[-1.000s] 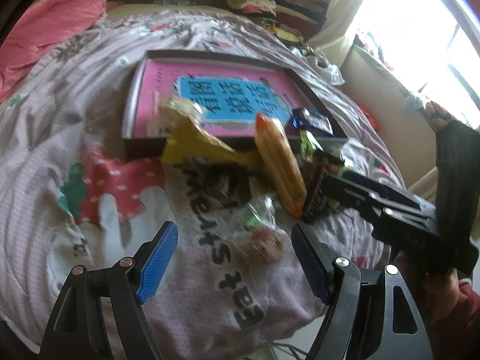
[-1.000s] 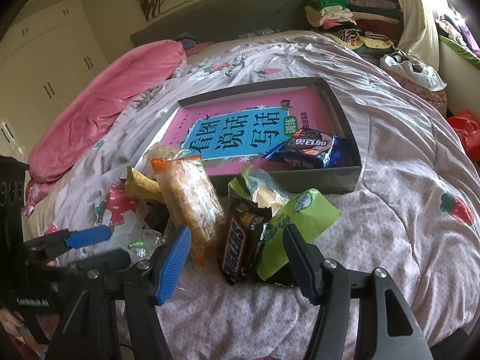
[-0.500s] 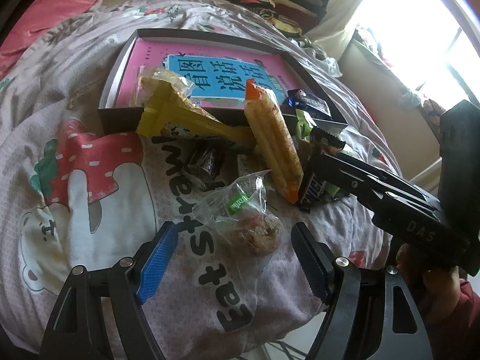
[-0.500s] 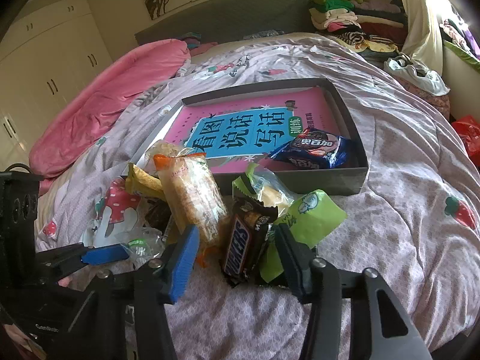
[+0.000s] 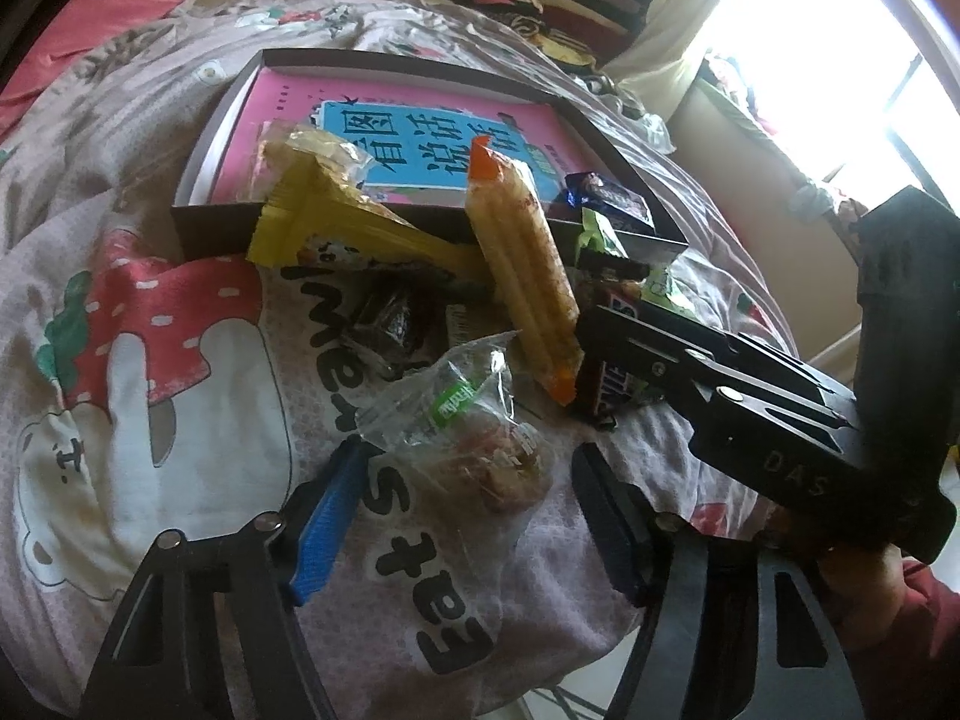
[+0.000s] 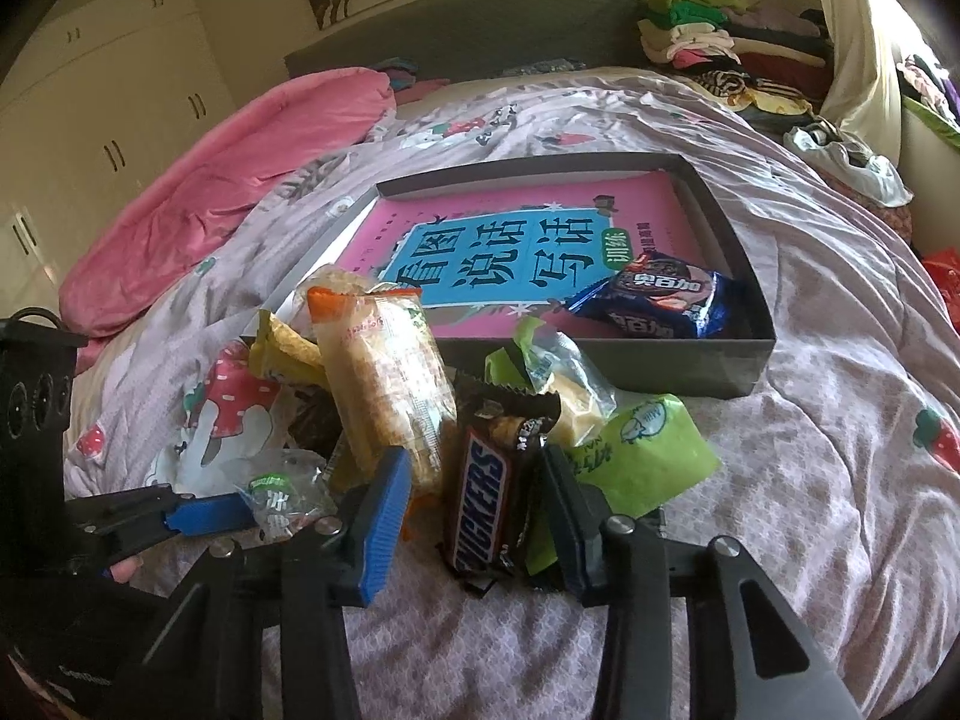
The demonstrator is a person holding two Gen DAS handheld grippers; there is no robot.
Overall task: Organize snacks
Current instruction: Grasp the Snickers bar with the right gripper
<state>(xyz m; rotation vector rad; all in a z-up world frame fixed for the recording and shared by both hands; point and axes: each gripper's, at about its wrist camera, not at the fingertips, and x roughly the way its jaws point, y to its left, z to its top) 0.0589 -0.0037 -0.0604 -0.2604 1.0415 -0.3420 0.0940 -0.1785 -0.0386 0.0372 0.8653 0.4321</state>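
Right tongs (image 6: 474, 510): jaws have just been closing round the brown Snickers chocolate bar (image 6: 480, 504) in the lower middle of the right wrist view; both pads sit just beside the wrapper, and whether they press it yet I cannot tell.
Left tongs (image 5: 462, 510): jaws have just been narrowing but stand apart, either side of a clear crinkled plastic bag of brownish snack pieces (image 5: 474, 444); nothing gripped.
Done: only a dark blue foil biscuit packet (image 6: 660, 300) lies inside the shallow dark cardboard box (image 6: 738, 276), on the pink-and-blue book cover lining it.
Left: a long clear pack of pale wafer sticks with orange ends (image 6: 384, 396), a yellow wrapper (image 5: 324, 222), and a lime-green pouch (image 6: 642, 450) sit heaped just before the box's near wall.
Progress: early, by my judgement.
Surface: a bed under a pinkish-grey strawberry-print quilt (image 6: 810, 480).
Room: pink duvet at upper left, cream wardrobes, folded clothes at upper right.
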